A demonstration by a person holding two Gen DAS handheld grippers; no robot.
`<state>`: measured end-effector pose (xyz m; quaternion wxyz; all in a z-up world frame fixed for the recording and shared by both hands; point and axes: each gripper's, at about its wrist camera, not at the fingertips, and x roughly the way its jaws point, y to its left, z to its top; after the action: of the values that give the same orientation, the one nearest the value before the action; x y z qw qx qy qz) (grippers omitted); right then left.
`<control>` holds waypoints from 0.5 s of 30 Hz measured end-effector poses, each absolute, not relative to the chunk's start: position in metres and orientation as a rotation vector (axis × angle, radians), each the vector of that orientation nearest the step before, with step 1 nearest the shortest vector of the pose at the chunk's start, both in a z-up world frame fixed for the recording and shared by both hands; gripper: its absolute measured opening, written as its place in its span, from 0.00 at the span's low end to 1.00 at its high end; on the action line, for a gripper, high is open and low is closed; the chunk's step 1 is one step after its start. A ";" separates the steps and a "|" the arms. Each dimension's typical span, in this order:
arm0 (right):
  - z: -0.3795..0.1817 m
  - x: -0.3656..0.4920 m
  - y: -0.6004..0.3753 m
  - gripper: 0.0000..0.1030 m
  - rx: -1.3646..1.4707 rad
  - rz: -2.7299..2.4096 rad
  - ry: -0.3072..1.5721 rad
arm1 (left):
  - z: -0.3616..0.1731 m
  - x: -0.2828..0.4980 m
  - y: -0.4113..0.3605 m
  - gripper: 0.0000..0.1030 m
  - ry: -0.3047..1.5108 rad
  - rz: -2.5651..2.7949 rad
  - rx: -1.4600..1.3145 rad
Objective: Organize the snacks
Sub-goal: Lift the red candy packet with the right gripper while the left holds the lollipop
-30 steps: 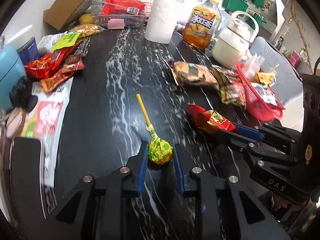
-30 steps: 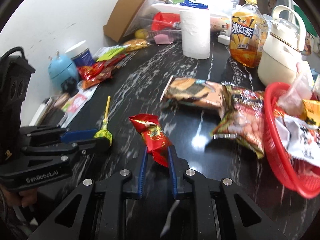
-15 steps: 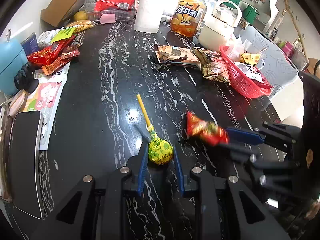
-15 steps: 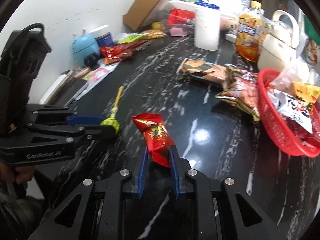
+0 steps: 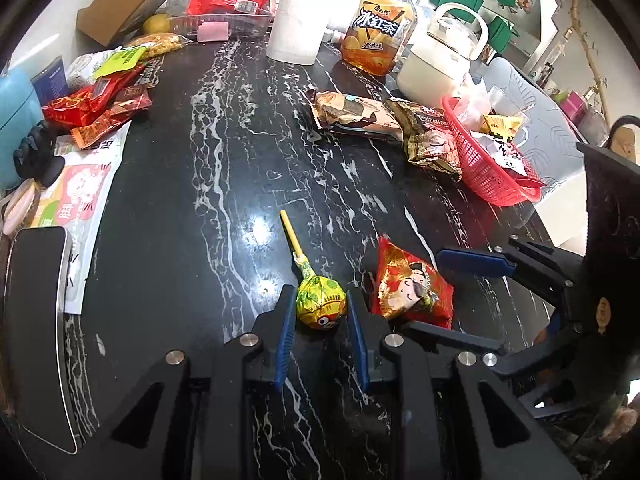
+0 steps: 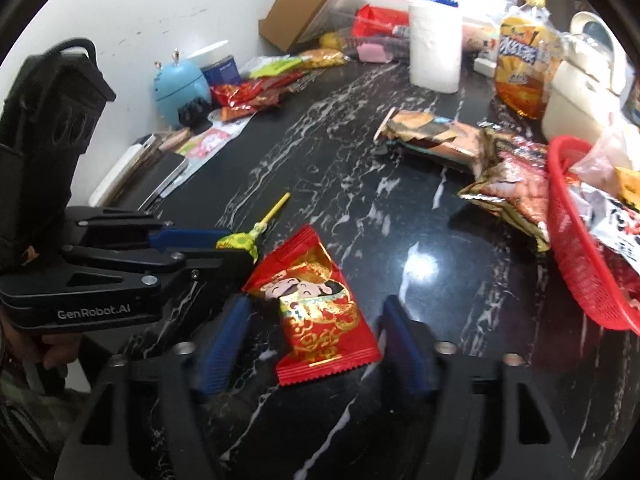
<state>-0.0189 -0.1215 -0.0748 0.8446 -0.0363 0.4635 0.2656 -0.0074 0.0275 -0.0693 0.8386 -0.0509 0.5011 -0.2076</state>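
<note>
Through the left wrist camera my left claw [image 5: 321,316] is clamped tight on the wrapped head of the lollipop [image 5: 320,304], its yellow stick pointing away over the black desk [image 5: 224,168]. To do this step well I would keep that squeeze gentle and steady, lift it clear before travelling, and carry it over the loose packets to the red basket [image 5: 486,164] at the far right. Just beside it lies the red snack packet [image 5: 410,286], with my right claw [image 5: 456,300] standing open around it. The underside of the lollipop head is hidden behind my fingers, so I cannot tell whether it is lifted off the desk.

Through the right wrist camera my right claw [image 6: 316,336] has just been opening; its jaws stand wide, pads clear of the red snack packet [image 6: 316,308], which lies flat on the desk between them. Before reaching again I should back off without dragging the packet. This view is blurred, the basket [image 6: 576,248] is cut off at the right edge, and the left claw [image 6: 236,246] covers most of the lollipop [image 6: 246,240]
</note>
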 end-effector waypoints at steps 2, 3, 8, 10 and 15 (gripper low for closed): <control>-0.077 -0.015 -0.121 0.70 -0.072 0.576 0.981 | -0.070 -0.005 0.027 0.24 1.063 -0.441 -0.110; -0.077 -0.014 -0.121 0.70 -0.074 0.579 0.986 | -0.071 -0.004 0.027 0.25 1.071 -0.437 -0.108; -0.082 -0.012 -0.118 0.38 -0.115 0.596 0.969 | -0.071 0.000 0.022 0.25 1.062 -0.427 -0.078; -0.082 -0.011 -0.120 0.37 -0.100 0.598 0.968 | -0.072 0.001 0.021 0.25 1.049 -0.423 -0.074; -0.082 -0.013 -0.124 0.36 -0.068 0.587 0.964 | -0.072 0.000 0.015 0.24 1.036 -0.407 -0.030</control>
<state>-0.0134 -0.1241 -0.0818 0.8444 -0.0320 0.4568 0.2782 -0.0001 0.0153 -0.0716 0.8490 -0.0144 0.4916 -0.1930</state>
